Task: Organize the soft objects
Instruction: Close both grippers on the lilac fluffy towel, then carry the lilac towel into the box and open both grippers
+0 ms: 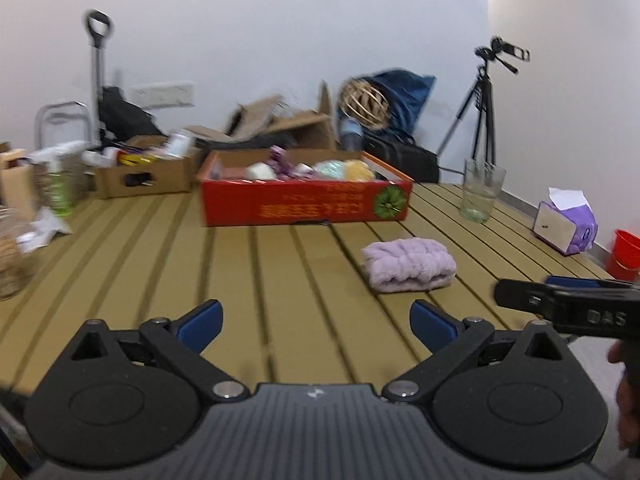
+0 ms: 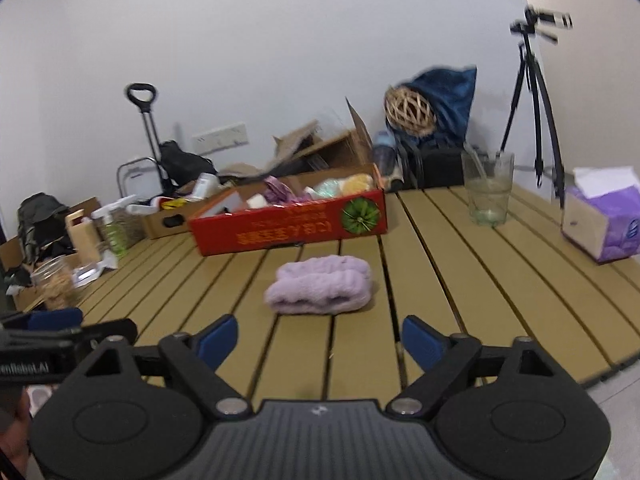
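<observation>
A folded lilac fluffy cloth (image 1: pixel 409 265) (image 2: pixel 320 285) lies alone on the slatted tan table (image 1: pixel 240 272) (image 2: pixel 500 280). Behind it stands a red cardboard box (image 1: pixel 306 204) (image 2: pixel 288 230) holding several soft items in white, purple, mint and yellow. My left gripper (image 1: pixel 316 322) is open and empty, near the table's front edge, with the cloth ahead and to its right. Open and empty too, my right gripper (image 2: pixel 320 340) points almost straight at the cloth, a short way short of it. Each gripper shows at the edge of the other's view.
A glass vase (image 1: pixel 482 190) (image 2: pixel 488 188) and a purple tissue pack (image 1: pixel 566 222) (image 2: pixel 604 216) stand at the right. Brown boxes, a spray bottle (image 2: pixel 112 228) and a jar (image 2: pixel 56 284) crowd the left. A tripod (image 1: pixel 480 108) (image 2: pixel 536 112), bags and a red bucket (image 1: pixel 624 250) stand beyond.
</observation>
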{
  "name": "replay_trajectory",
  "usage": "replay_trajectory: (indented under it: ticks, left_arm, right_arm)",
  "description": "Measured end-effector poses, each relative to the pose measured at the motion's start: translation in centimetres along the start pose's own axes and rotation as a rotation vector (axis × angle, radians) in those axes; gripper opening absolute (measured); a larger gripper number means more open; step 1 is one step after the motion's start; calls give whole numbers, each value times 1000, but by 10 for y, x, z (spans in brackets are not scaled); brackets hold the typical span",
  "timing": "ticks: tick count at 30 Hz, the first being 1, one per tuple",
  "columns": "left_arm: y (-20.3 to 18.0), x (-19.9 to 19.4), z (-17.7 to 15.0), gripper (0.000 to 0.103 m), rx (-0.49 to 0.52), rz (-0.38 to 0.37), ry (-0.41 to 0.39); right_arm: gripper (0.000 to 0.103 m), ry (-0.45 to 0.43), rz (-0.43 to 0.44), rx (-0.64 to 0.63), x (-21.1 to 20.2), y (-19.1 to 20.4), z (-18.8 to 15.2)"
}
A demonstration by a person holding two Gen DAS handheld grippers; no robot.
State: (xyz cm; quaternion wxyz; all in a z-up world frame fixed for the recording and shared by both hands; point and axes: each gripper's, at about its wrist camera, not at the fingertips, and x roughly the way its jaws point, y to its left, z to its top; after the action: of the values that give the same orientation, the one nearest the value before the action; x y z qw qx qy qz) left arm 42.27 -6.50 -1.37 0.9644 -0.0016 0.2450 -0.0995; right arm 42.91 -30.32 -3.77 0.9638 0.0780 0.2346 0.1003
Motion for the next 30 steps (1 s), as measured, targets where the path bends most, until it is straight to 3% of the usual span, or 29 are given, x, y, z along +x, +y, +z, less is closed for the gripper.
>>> replay_trajectory:
  ticks: [4, 7, 10, 12, 13, 23, 26, 30]
  left_arm:
    - [-2, 63, 23, 77, -22, -100, 80]
    - [-2, 104, 35, 70, -68, -196, 133]
    - [-1, 139, 40, 54, -95, -261, 186]
    - [4, 158, 37, 29, -129, -314, 226]
    - [5, 163, 35, 23, -144, -337, 241]
    - [10, 160, 39, 15, -170, -399, 205]
    - [18, 151, 60, 15, -180, -414, 153]
    - [36, 160, 117, 15, -129, -400, 98]
  right_arm:
    - [76, 32, 31, 58, 56, -20, 23]
    - [64, 56, 46, 75, 94, -30, 36]
    - [54, 103, 71, 121, 124, -40, 42]
    - [49, 143, 105, 149, 139, -44, 40]
    - [46, 158, 118, 160, 145, -46, 38]
    - [22, 137, 132, 140, 146, -43, 40]
    - [22, 110, 168, 125, 144, -36, 58]
    - [22, 58, 218, 59, 162, -20, 110]
